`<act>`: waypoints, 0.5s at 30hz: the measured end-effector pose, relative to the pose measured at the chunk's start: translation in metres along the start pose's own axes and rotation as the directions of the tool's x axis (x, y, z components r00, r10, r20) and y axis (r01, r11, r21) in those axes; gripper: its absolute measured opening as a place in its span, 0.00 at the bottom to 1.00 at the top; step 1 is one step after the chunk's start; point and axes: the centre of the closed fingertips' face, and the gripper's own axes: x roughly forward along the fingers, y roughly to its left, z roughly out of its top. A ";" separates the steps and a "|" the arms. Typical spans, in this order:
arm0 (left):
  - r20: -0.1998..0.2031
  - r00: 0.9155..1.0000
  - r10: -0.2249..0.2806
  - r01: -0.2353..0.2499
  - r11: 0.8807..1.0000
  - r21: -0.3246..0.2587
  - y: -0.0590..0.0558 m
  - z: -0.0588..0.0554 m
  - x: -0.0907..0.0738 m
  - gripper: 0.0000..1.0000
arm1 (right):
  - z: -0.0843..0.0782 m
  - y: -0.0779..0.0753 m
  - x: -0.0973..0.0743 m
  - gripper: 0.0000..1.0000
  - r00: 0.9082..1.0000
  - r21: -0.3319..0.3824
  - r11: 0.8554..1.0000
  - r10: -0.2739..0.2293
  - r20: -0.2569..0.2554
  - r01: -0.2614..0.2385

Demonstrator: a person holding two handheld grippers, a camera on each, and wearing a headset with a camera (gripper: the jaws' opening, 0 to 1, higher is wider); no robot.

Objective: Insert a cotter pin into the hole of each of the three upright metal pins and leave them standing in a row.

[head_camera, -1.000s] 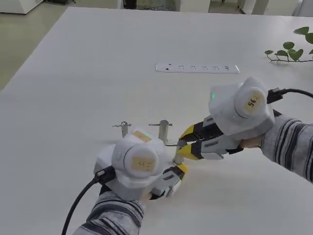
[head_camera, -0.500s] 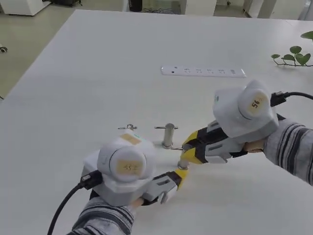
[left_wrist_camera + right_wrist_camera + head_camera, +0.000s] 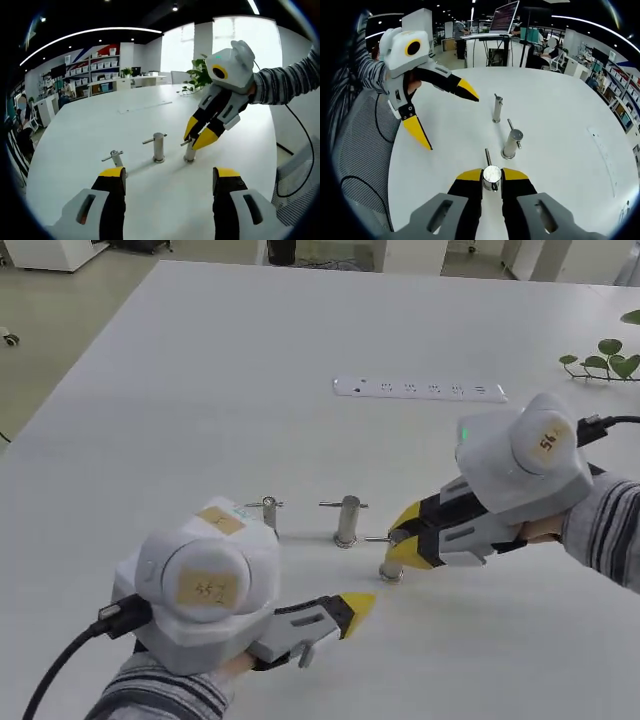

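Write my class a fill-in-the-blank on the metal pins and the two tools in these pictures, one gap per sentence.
1. ___ upright metal pins stand in a row on the white table.
2. The left tool holds nothing; its jaws are ___.
3. The right tool is ___ at the top of the nearest pin.

Missing words: three; open; shut.

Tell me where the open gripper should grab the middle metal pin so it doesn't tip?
Grab the middle metal pin low on its bare shaft, coming level from the person's side. It stands upright, and its cotter pin sticks out sideways near the top, so the left gripper probably fits best below that.
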 end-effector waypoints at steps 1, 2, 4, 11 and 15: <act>0.001 1.000 0.010 -0.010 1.000 -0.002 0.004 0.001 -0.002 0.70 | -0.001 -0.002 -0.001 0.08 1.000 -0.002 1.000 -0.001 -0.004 0.001; 0.003 1.000 0.015 -0.015 1.000 -0.006 0.006 0.001 -0.004 0.71 | -0.001 -0.004 -0.002 0.08 1.000 -0.003 1.000 -0.001 -0.008 0.001; 0.008 1.000 0.025 -0.025 1.000 -0.012 0.012 0.001 -0.007 0.73 | -0.005 -0.010 -0.002 0.08 1.000 -0.001 1.000 -0.003 -0.016 0.003; 0.004 0.998 0.055 -0.055 0.998 -0.022 0.029 -0.004 -0.016 0.76 | -0.009 -0.025 -0.002 0.08 0.999 0.002 1.000 -0.006 -0.037 0.006; 0.005 0.998 0.060 -0.060 0.998 -0.026 0.033 -0.004 -0.018 0.78 | -0.010 -0.027 -0.002 0.08 0.999 0.001 1.000 -0.005 -0.046 0.005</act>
